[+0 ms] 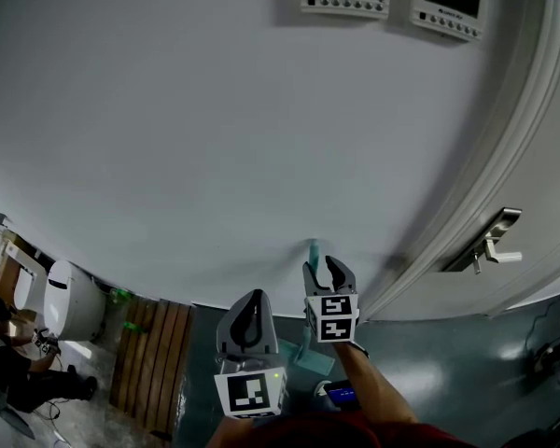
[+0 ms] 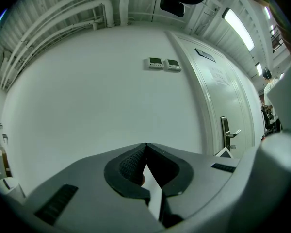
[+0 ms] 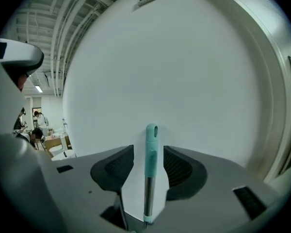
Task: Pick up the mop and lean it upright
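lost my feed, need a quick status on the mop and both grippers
Left gripper shut, empty. Right gripper open, astride the mop handle, not pinching it. Handle upright at the wall. Nothing seen in the way.

grey left hand-held gripper (image 1: 251, 297), right hand-held gripper (image 1: 329, 267); black-white marker cubes (image 1: 333, 317); black ribbed pads (image 3: 117, 168); dark red top (image 1: 308, 434).

The grey two-jaw left gripper (image 1: 251, 297) is held forward, jaws closed tip to tip. Beside it the grey right gripper (image 1: 325, 273), on a bare forearm (image 1: 375, 392), has its jaws apart.
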A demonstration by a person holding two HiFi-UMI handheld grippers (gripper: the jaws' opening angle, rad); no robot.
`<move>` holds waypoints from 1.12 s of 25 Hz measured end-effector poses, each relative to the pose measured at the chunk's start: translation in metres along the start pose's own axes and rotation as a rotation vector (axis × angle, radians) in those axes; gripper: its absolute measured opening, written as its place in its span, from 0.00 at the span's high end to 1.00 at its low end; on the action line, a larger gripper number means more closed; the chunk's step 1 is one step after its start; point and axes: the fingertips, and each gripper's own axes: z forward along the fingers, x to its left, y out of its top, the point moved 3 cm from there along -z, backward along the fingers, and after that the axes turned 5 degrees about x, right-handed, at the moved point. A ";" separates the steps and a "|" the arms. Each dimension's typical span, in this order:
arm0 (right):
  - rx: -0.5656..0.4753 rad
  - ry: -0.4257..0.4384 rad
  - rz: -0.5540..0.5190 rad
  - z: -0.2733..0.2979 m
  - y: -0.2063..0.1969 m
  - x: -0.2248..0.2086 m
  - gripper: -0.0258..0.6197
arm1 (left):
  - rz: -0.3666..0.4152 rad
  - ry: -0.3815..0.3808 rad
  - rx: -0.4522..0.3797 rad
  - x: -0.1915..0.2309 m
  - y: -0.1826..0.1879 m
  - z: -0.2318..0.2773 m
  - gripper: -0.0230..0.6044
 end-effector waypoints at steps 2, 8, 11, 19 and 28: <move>0.012 -0.004 0.000 0.008 -0.004 0.000 0.67 | 0.001 0.002 0.001 0.001 0.000 -0.001 0.94; 0.037 -0.007 -0.017 0.023 -0.008 0.001 0.67 | 0.006 0.015 0.007 0.006 0.000 -0.001 0.94; 0.039 -0.013 -0.025 0.026 -0.008 0.001 0.67 | 0.007 0.023 0.010 0.010 -0.001 -0.001 0.94; 0.042 -0.039 -0.030 0.032 -0.010 -0.002 0.69 | 0.008 0.025 0.014 0.012 -0.003 0.000 0.94; 0.031 -0.055 -0.028 0.034 -0.010 -0.004 0.78 | 0.003 0.030 0.025 0.016 -0.008 0.002 0.94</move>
